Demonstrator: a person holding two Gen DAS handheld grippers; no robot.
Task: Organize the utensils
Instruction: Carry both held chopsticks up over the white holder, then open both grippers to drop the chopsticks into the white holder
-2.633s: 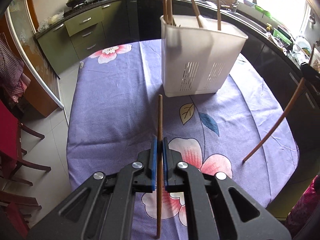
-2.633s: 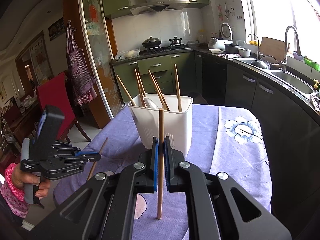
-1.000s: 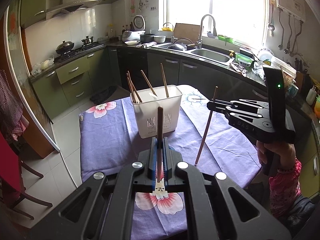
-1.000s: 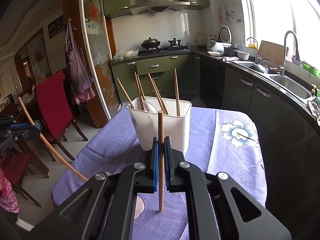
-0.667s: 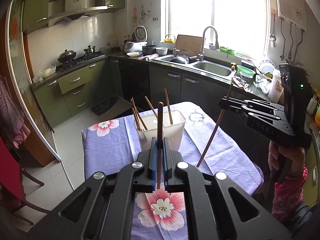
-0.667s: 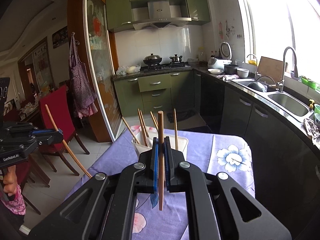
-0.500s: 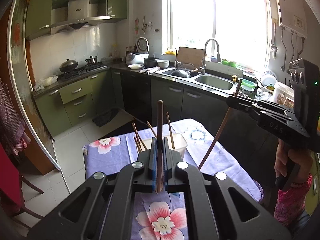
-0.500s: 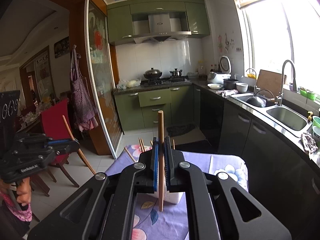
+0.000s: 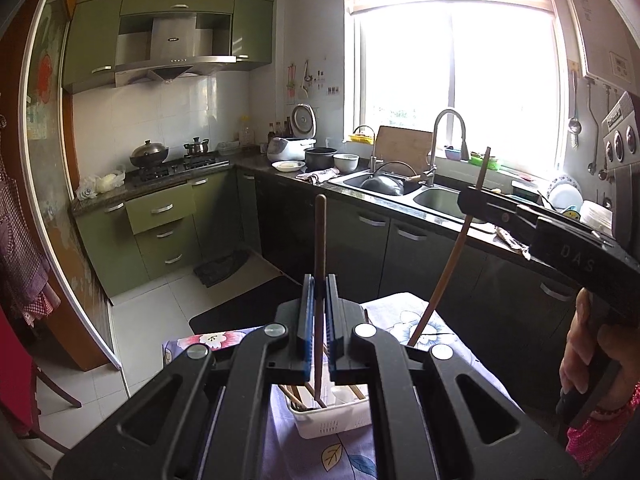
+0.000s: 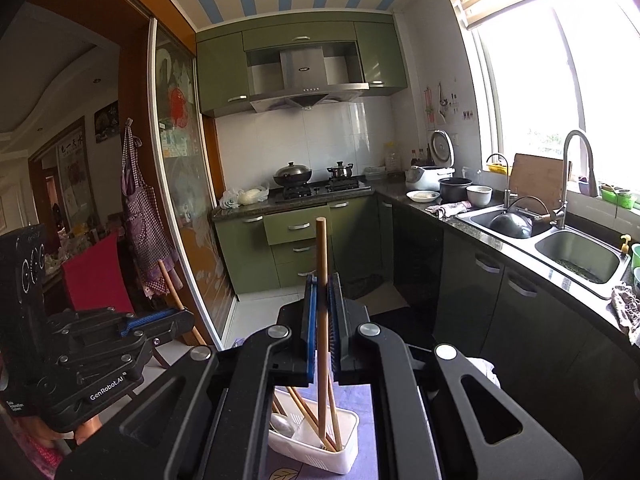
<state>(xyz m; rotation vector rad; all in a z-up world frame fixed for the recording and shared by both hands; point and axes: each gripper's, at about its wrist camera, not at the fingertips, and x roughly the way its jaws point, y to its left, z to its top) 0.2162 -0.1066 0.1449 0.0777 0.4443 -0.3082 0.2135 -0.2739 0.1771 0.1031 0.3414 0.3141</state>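
Observation:
My left gripper (image 9: 319, 300) is shut on a wooden chopstick (image 9: 319, 248) held upright, its lower tip over the white utensil holder (image 9: 332, 420) far below on the table. My right gripper (image 10: 322, 300) is shut on another wooden chopstick (image 10: 321, 264), also upright above the white holder (image 10: 316, 448), which has several chopsticks and a spoon in it. The right gripper shows in the left wrist view (image 9: 472, 200) with its chopstick (image 9: 448, 272) slanting down. The left gripper shows in the right wrist view (image 10: 176, 320).
The table has a purple flowered cloth (image 9: 416, 320). Beyond are green kitchen cabinets (image 9: 164, 208), a stove with pots (image 10: 316, 184), a sink with a tall tap (image 9: 436, 196) under a bright window, and a red chair (image 10: 96, 276) at left.
Both grippers have risen high above the table with their chopsticks. The holder, once close ahead, now lies far below, under the chopstick tips.

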